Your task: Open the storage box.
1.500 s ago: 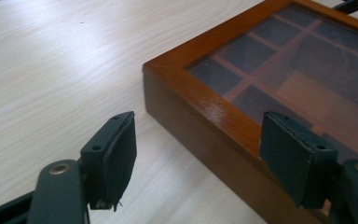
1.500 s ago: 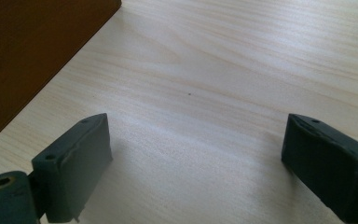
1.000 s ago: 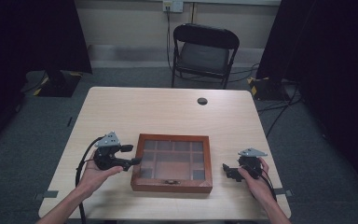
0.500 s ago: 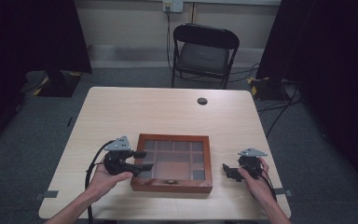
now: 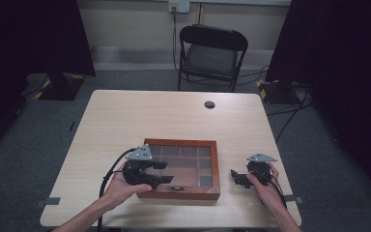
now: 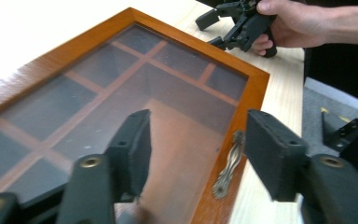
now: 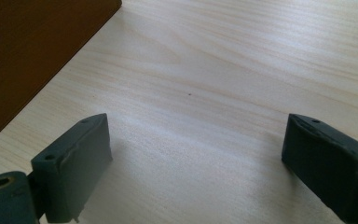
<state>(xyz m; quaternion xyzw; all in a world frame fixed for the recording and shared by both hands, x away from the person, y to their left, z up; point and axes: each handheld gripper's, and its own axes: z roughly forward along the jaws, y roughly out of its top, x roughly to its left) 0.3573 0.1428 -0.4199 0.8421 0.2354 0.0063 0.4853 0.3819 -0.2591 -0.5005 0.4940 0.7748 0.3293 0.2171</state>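
Note:
A flat wooden box [image 5: 181, 194] with a glass lid and several compartments lies near the table's front edge. My left gripper [image 5: 164, 172] hovers over its front left part, and its jaws have just been closing. In the left gripper view the left gripper [image 6: 198, 135] is open above the lid, with the metal clasp [image 6: 228, 164] on the front rim [image 6: 256, 84] between the jaws, untouched. My right gripper [image 5: 234, 178] rests on the table just right of the box. The right gripper [image 7: 193, 140] is open over bare wood, with the box's side [image 7: 28, 56] at upper left.
The light wooden table [image 5: 125, 121] carries a small round black object [image 5: 209, 104] near its far edge. A black folding chair [image 5: 211, 50] stands behind the table. Cables lie on the grey floor at the right.
My left gripper has moved right from beside the box to over its front left part, and its jaws have narrowed. The right gripper has stayed where it was.

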